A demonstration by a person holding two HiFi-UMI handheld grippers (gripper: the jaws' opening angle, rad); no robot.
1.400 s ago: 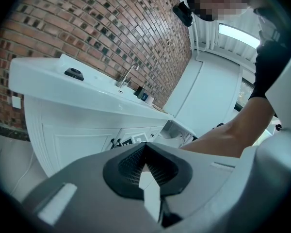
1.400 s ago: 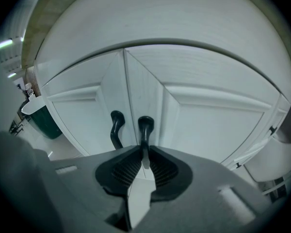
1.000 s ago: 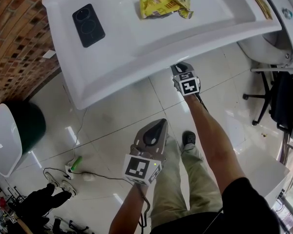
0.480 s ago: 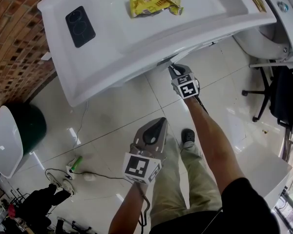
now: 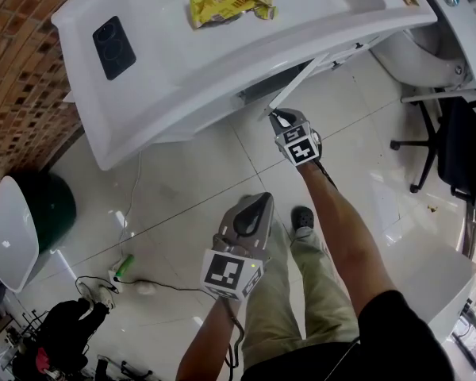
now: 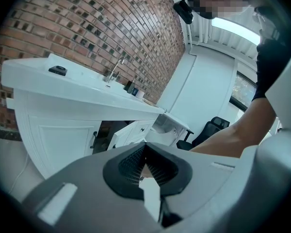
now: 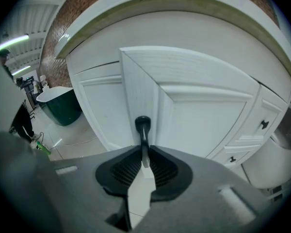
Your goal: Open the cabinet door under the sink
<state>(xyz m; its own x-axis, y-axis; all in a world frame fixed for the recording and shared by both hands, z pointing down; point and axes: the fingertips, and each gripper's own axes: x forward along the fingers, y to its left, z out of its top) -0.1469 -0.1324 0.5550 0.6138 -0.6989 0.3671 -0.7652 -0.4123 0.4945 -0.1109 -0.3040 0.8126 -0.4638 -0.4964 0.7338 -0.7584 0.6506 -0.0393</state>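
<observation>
The cabinet door [image 5: 295, 84] under the sink stands swung partway out from the white cabinet beneath the counter [image 5: 166, 78], and a dark gap shows behind it. The right gripper [image 5: 276, 116] is clenched on the door's black handle [image 7: 142, 130], with its pads pinching the bar from both sides. The left gripper [image 5: 260, 203] hangs well apart from the cabinet, over the floor, its jaws closed together on nothing. By the door's angle, the opening looks begun but not finished. What seems left is to draw the door wider on its hinge and then release the handle.
</observation>
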